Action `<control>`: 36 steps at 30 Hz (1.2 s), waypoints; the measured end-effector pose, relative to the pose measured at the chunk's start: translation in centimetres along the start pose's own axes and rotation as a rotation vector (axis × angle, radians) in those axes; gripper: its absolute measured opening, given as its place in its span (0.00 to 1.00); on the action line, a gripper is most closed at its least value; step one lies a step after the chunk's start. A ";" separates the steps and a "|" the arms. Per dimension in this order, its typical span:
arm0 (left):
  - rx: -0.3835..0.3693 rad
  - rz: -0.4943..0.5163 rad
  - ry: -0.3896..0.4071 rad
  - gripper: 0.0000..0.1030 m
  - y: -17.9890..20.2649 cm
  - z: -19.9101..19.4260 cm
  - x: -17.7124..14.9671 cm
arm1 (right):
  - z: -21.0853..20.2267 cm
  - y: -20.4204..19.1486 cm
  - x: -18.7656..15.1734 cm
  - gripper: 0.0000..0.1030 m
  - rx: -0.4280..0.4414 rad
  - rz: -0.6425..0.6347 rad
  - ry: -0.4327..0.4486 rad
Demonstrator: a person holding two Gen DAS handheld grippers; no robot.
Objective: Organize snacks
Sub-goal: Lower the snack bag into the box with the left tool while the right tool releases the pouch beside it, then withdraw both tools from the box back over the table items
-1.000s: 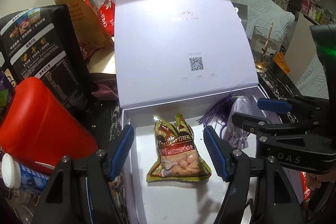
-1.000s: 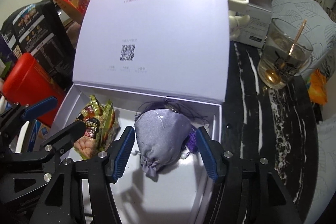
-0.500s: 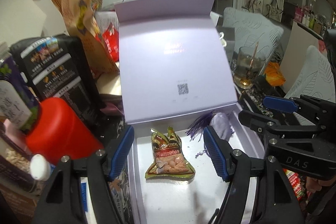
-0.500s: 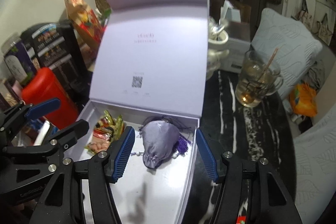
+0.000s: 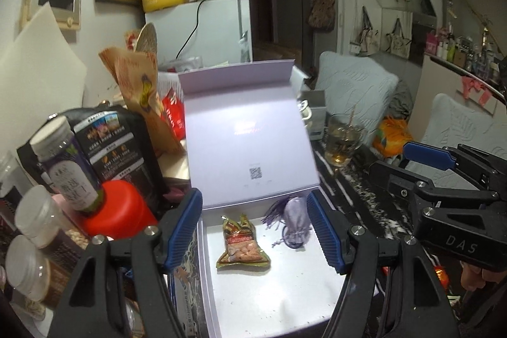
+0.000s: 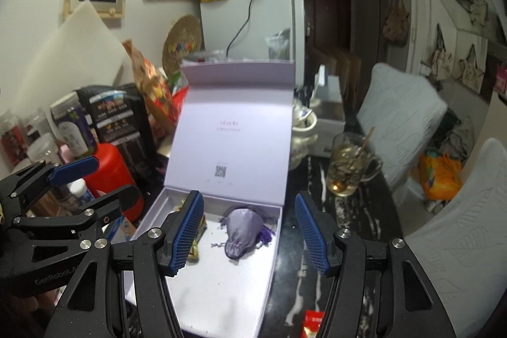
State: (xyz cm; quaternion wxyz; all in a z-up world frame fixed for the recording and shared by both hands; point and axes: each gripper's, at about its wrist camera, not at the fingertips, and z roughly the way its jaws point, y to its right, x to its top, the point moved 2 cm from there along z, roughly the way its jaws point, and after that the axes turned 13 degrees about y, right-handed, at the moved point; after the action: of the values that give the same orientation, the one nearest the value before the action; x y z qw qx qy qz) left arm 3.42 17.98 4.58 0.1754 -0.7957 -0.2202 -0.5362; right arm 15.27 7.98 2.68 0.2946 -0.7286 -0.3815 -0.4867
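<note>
snack packet [image 5: 242,244] beside purple pouch [image 5: 296,222] in box [image 5: 279,296]; both claws open, empty.

The box [image 5: 253,300] looks like smooth, matt card. The snack packet [image 5: 242,244] is shiny, crinkly plastic. The little pouch [image 6: 242,227] is soft, shiny cloth. At lower right the tabletop [image 6: 355,230] is glossy dark stone.
</note>
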 end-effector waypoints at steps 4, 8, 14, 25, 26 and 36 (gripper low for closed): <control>-0.016 -0.003 0.025 0.66 0.5 -1.8 0.5 | -3.1 -0.2 0.6 0.59 -0.005 0.000 0.044; -0.022 -0.001 0.051 0.72 0.9 -3.9 0.8 | -6.0 -0.4 0.8 0.64 -0.013 -0.013 0.084; -0.021 0.017 0.116 0.95 1.7 -7.1 0.7 | -9.9 -0.4 0.4 0.75 -0.023 0.004 0.131; -0.114 0.030 0.125 0.95 4.0 -11.1 -0.8 | -16.6 -0.6 -1.3 0.95 -0.065 0.022 0.215; -0.121 0.031 0.124 0.95 4.1 -11.3 -0.9 | -17.2 -0.6 -1.5 0.95 -0.067 0.023 0.218; -0.209 0.017 0.079 0.95 5.8 -12.8 -3.1 | -21.2 -0.6 -4.2 0.95 -0.110 0.054 0.217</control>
State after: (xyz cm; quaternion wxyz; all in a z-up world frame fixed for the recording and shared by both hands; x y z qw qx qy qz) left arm -4.44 5.98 6.08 0.1043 -0.7898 -0.1493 -0.5857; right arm 3.51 -9.83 6.28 0.3069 -0.6968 -0.3004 -0.5745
